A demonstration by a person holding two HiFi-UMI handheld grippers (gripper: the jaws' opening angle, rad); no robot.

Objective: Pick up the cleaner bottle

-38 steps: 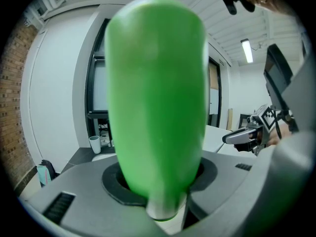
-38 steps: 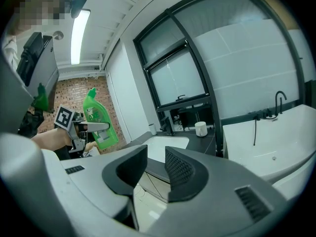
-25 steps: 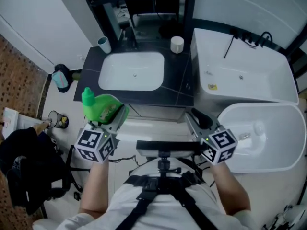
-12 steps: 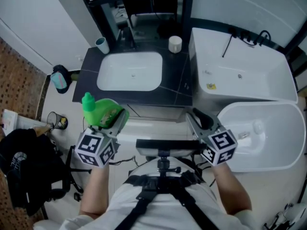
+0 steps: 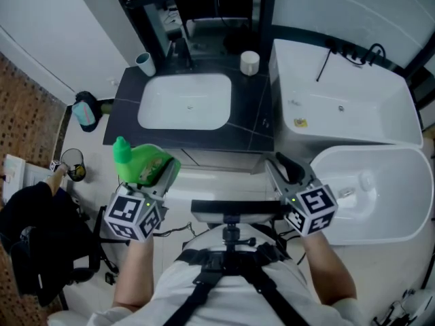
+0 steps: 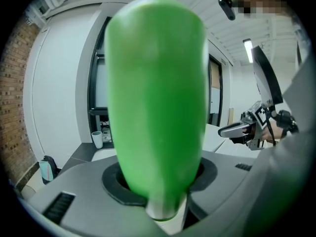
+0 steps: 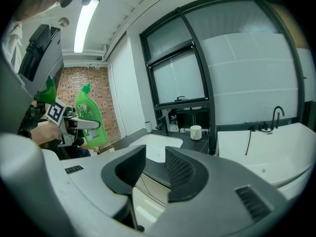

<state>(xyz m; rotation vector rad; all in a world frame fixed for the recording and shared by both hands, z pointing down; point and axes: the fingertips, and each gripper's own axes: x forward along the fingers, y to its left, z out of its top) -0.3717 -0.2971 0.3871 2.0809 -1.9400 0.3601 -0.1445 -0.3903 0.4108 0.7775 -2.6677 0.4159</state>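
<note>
The left gripper (image 5: 162,170) is clamped on the green cleaner bottle (image 5: 141,160); in the left gripper view the bottle's body fills the gap between the jaws, wedged in right down to their root. In the head view the bottle sits at about 9 o'clock from the frame's centre, just off the front-left corner of the black counter (image 5: 251,117), with its cap toward 10 o'clock from its body. The right gripper view shows it upright, cap on top, hanging in the air and touching no surface.

The right gripper (image 5: 280,165) sits at about 4 o'clock from centre, in front of the counter's right end; its jaws are opening and nothing stands between them, only the washbasin (image 5: 185,100) and counter beyond.

On the counter a white cup (image 5: 145,63) stands at 11 o'clock from the basin and a white mug (image 5: 250,61) at 1 o'clock; a white bathtub (image 5: 353,114) lies at 3 o'clock from it.

By my reading the pick-up itself looks done; the bottle is off whatever held it and carried by one gripper alone. What is left is to hold it securely; the grip is low and wide on a smooth, rounded plastic body, so the next move calls for steady pressure, the bottle held upright, and no sharp swing toward the counter edge. The right gripper seems to have no part to play.
</note>
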